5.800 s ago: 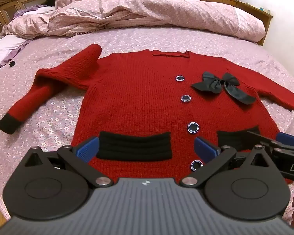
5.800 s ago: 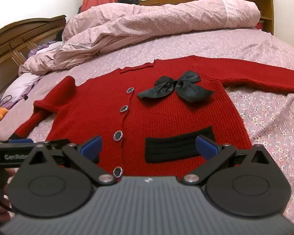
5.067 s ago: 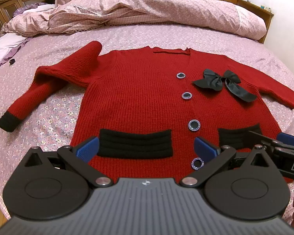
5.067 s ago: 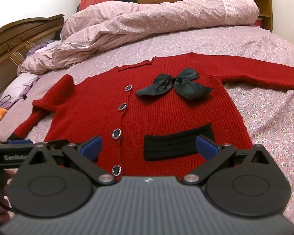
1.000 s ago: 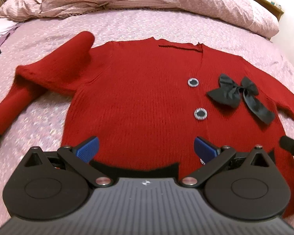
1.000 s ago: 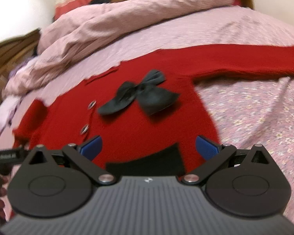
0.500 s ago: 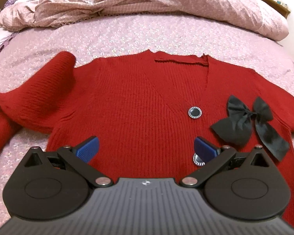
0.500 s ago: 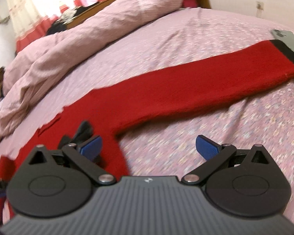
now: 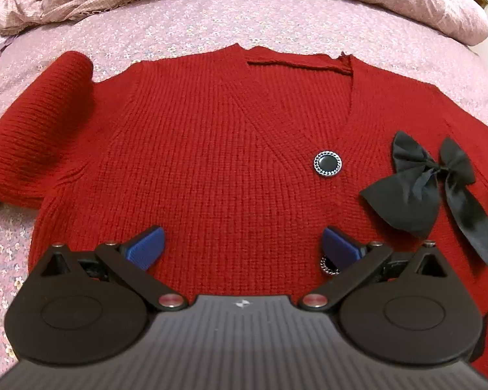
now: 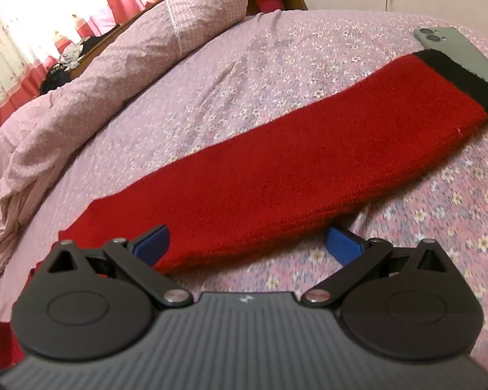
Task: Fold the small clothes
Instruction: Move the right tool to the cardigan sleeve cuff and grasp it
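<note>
While the red cardigan (image 9: pixel 211 149) lay flat and face-up on the floral bedsheet (image 10: pixel 309 74), buttoned, with no fold yet made in it, I judged the work to be at its opening step: reaching for a sleeve so that it could be turned in over the body. My left gripper (image 9: pixel 242 247) hovered low over the chest of the garment, its blue fingertips (image 9: pixel 146 247) spread wide apart and holding nothing; the upper button (image 9: pixel 327 163) lay just beyond them, and the black bow (image 9: pixel 432 188) sat to the right. My right gripper (image 10: pixel 249 243) pointed out along the right-hand sleeve (image 10: pixel 292 178), which ran away to the far right and ended in a black cuff (image 10: pixel 455 74) lying beside, perhaps over, a grey-green phone (image 10: pixel 455 48). Its fingers (image 10: pixel 153 243) were likewise wide apart and empty, the left one over the near edge of the sleeve, the right one over bare sheet. In my judgement, the next move called for closing on the sleeve, probably nearer the cuff, and carrying it leftward across the front. On the left, the other sleeve (image 9: pixel 39 136) lay bent back on itself and would need the same treatment.
</note>
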Motion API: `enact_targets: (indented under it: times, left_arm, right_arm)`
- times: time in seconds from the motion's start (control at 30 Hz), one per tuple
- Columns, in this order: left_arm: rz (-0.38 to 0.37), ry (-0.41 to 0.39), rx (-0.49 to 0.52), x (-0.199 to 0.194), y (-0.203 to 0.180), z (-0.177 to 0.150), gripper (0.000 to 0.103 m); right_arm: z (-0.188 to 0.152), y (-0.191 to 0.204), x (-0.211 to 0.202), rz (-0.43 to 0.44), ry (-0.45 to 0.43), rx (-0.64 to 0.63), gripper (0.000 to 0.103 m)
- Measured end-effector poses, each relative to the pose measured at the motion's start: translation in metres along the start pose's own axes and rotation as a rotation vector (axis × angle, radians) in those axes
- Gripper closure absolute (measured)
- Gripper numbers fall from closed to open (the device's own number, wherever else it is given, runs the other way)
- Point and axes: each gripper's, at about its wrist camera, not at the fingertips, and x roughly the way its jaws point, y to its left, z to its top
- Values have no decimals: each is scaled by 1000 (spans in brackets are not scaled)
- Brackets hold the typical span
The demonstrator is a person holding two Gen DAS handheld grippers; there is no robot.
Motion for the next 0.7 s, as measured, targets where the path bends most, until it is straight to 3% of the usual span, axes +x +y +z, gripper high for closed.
enact_targets:
  times: [0.37, 0.7]
  left_arm:
    - [3, -69, 7, -1, 1, -13, 0]
    - [-15, 21, 26, -3, 6, -3, 0]
  right_arm:
    - [10, -12, 13, 33, -71, -6, 0]
    - [24, -42, 8, 86, -107, 117, 0]
